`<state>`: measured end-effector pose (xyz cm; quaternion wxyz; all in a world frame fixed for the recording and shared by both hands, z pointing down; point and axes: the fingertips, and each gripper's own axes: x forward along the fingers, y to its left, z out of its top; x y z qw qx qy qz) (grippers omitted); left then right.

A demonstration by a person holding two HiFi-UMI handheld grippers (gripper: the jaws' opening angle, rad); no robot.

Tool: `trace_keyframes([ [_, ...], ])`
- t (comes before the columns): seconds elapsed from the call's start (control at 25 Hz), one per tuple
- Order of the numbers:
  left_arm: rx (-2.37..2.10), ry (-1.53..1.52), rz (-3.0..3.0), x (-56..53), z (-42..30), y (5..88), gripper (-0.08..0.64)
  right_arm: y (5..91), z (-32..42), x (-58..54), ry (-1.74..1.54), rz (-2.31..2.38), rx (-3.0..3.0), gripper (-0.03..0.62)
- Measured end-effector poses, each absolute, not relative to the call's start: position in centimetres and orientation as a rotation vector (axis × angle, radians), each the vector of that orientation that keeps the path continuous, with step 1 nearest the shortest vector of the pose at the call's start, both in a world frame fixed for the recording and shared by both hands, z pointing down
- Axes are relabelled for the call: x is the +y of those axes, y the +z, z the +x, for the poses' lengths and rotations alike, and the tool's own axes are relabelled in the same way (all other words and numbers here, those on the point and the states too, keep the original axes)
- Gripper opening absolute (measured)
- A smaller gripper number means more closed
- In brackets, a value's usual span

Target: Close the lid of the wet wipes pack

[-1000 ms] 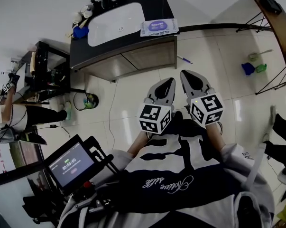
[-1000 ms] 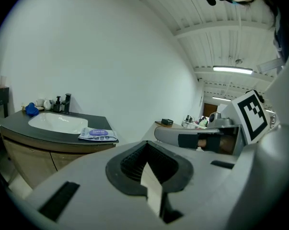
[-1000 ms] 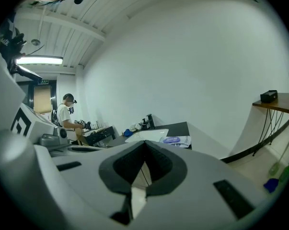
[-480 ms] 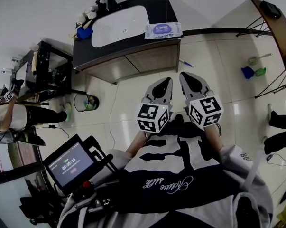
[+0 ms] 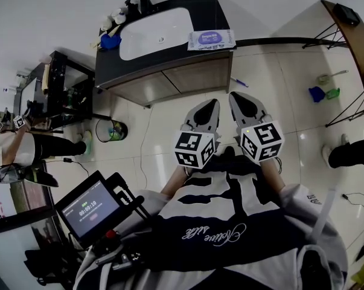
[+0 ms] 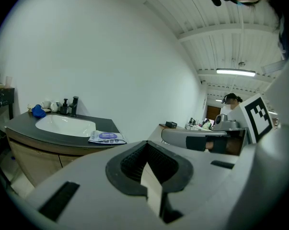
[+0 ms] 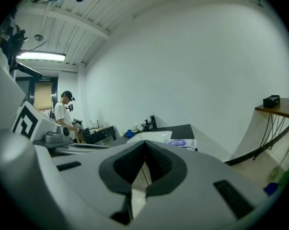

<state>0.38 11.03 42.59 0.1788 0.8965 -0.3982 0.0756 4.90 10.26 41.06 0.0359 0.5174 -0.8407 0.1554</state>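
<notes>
Wet wipes pack (image 5: pixel 211 39) on the far counter (image 5: pixel 200 5): lid too small to make out. Person (image 5: pixel 19 148) at left, cropped by the edge.

My head camera sits high and looks steeply down on the floor (image 5: pixel 163 122). The left claw (image 5: pixel 209 105) and the right claw (image 5: pixel 237 96) are near under it, and the table (image 5: pixel 200 8) stands far, at the top of this view. Each claw camera rides low on its own claw and looks forward along the jaws, almost level. The left one has the table far at its left, the right one far near its middle. All three views share this table with the wet wipes pack (image 5: pixel 210 39).
</notes>
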Motion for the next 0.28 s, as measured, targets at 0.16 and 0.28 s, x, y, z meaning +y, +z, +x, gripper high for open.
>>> trace_keyframes([
  [0.16, -1.124, 0.215, 2.535, 11.03, 0.37, 42.67, -0.002, 41.03, 4.88, 10.31, 0.475, 1.592, -2.583, -0.006],
  [0.28, -1.121, 0.212, 2.535, 10.98, 0.40, 42.69, -0.002, 40.99, 4.87, 10.32, 0.472, 1.594, -2.584, -0.006],
])
